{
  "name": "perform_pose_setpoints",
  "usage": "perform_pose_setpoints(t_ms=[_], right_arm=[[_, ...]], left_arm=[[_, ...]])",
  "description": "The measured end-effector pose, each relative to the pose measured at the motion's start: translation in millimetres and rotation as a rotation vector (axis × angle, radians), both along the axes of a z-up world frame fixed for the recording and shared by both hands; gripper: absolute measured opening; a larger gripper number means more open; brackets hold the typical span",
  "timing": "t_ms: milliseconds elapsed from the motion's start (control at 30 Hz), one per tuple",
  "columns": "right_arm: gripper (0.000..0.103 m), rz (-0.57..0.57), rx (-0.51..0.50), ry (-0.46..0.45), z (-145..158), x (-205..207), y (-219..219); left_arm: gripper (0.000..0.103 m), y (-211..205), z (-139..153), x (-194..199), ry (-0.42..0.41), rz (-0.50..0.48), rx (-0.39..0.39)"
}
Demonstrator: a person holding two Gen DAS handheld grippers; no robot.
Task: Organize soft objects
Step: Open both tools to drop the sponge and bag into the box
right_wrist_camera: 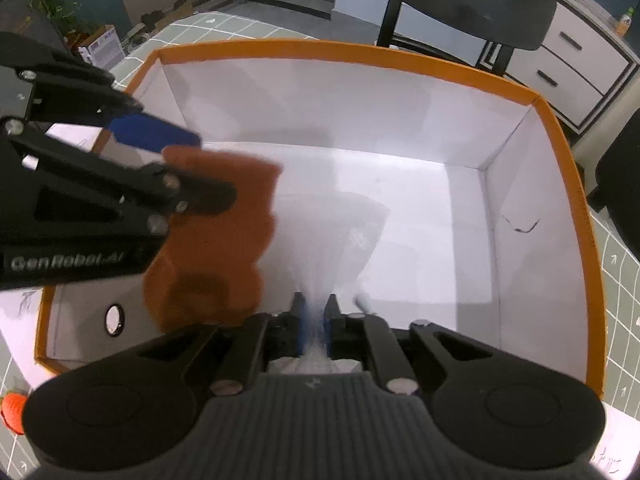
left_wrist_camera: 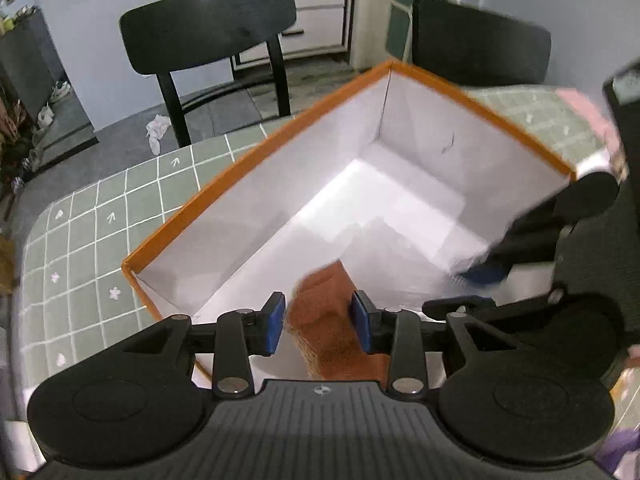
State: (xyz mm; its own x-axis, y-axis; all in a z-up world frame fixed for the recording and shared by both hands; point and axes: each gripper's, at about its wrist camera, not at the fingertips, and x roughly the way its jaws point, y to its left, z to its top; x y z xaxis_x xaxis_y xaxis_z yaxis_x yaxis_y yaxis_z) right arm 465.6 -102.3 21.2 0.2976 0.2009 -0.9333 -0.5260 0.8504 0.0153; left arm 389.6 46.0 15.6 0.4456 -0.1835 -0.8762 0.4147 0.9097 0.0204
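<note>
An orange box with white inside walls (left_wrist_camera: 256,152) (right_wrist_camera: 560,128) stands on the green checked table. A brown fuzzy soft piece (left_wrist_camera: 332,320) (right_wrist_camera: 216,240) hangs blurred inside the box between my left gripper's (left_wrist_camera: 318,322) blue pads, which stand apart from it. My left gripper also shows in the right wrist view (right_wrist_camera: 180,168), open. My right gripper (right_wrist_camera: 316,320) is shut on a thin white gauzy cloth (right_wrist_camera: 340,240) that fans out over the box floor. My right gripper shows in the left wrist view (left_wrist_camera: 484,274) at the box's right side.
Two black chairs (left_wrist_camera: 208,24) (left_wrist_camera: 480,40) stand beyond the table's far edge. A white drawer cabinet (right_wrist_camera: 568,64) stands behind. A pink object (left_wrist_camera: 592,116) lies on the table at right. A small orange object (right_wrist_camera: 14,410) lies outside the box at left.
</note>
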Motion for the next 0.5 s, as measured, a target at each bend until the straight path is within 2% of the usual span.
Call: perform_pose_setpoints(t_ms=[33,67,133,200,500], right_arm=[[0.041,-0.003,-0.004,0.000,-0.1,0.1,0.8],[0.042,-0.004,0.000,-0.008,1.1,-0.7,1.3],[0.042,-0.006,0.007,-0.013,3.7,-1.5,2.0],[0.042,-0.006,0.004,-0.017,5.7,-1.9,1.6],[0.042,-0.008,-0.001,-0.046,19.7,-10.7,2.6]], left_arm=[[0.044,-1.9,-1.0,-1.0,-0.019,-0.003,0.040],[0.044,-2.9,-0.2,-2.7,-0.047,0.004,0.073],[0.049,-2.4,5.8,-3.4,-0.093,0.031,0.092],[0.054,1.9,12.8,-2.8,-0.101,0.049,0.056],[0.055,6.4,27.2,-17.2,-0.113,0.054,0.063]])
